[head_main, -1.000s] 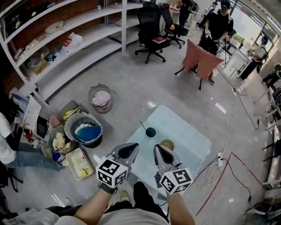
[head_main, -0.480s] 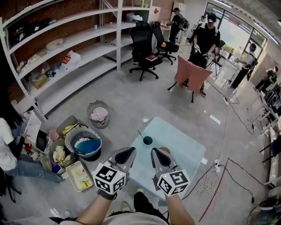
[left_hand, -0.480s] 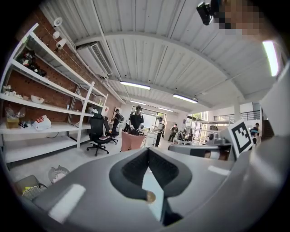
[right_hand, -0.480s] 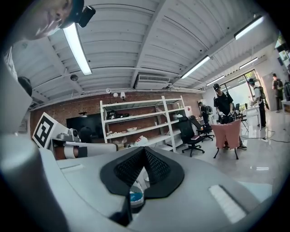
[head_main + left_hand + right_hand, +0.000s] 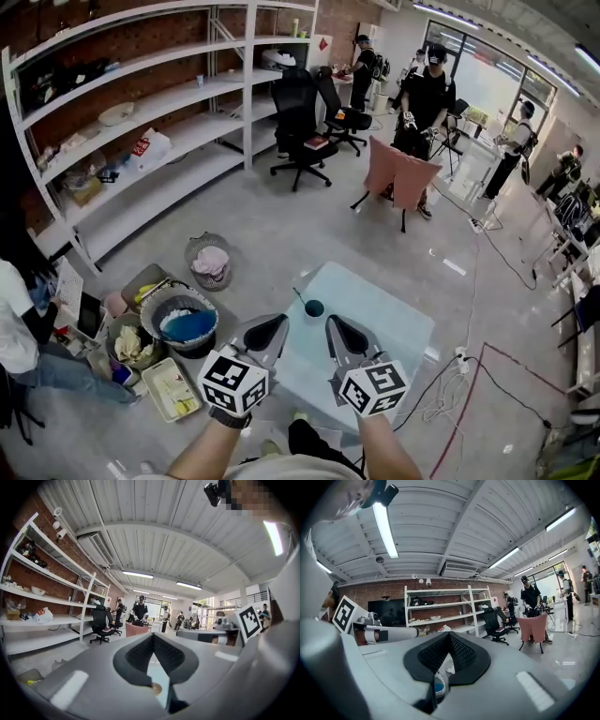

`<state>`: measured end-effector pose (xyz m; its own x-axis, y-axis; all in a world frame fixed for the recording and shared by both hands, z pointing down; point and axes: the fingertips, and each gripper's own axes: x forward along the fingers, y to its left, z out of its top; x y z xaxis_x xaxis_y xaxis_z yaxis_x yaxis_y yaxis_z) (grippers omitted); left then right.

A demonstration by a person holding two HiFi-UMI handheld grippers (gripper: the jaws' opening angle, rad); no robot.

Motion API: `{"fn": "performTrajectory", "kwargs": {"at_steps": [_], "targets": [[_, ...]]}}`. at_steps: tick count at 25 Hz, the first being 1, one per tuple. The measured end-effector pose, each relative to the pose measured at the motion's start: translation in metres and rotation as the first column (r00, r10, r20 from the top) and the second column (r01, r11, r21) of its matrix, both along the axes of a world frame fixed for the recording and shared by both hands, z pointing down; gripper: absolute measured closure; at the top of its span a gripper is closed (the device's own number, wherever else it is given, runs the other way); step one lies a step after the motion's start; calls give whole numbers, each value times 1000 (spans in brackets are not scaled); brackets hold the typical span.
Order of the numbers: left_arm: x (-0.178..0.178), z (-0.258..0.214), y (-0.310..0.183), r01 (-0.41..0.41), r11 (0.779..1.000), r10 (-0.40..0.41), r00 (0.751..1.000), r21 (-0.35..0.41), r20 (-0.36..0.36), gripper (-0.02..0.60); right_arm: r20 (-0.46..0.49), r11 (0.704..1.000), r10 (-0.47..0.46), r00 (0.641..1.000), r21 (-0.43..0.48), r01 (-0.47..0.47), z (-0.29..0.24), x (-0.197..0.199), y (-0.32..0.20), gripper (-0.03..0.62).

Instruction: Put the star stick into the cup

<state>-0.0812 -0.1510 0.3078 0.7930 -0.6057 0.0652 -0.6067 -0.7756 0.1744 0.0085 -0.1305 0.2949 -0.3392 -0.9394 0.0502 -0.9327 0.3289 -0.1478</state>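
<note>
A dark teal cup (image 5: 314, 308) stands near the far left edge of the pale glass table (image 5: 394, 328). A thin dark stick (image 5: 301, 296) rests in it and leans out to the left; its top is too small to make out. My left gripper (image 5: 273, 328) and right gripper (image 5: 335, 327) are held side by side, level, above the table's near part, just short of the cup. Both are shut with nothing between the pads. In the left gripper view the jaws (image 5: 153, 637) meet at the tips, as do those in the right gripper view (image 5: 450, 635).
Left of the table on the floor stand a blue-filled bin (image 5: 184, 323), a wire basket (image 5: 211, 261) and trays of clutter. White shelving (image 5: 141, 141) runs along the left wall. An office chair (image 5: 296, 117), a pink chair (image 5: 401, 183) and standing people (image 5: 427, 89) are farther back. Cables (image 5: 450, 375) lie to the right.
Both grippers have risen together, still shut. The view has tipped up and the table looks smaller. A brown round thing beside the cup is now hidden behind my right gripper.
</note>
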Motion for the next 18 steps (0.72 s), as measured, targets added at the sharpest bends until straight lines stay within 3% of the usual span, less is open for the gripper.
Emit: {"fn": "performTrajectory", "kwargs": {"at_steps": [18], "targets": [[-12,-10,6,11,999,-11,1000,32,2,575,-16,1000,-16,1000,11,16,-5,-16,7,582]]}}
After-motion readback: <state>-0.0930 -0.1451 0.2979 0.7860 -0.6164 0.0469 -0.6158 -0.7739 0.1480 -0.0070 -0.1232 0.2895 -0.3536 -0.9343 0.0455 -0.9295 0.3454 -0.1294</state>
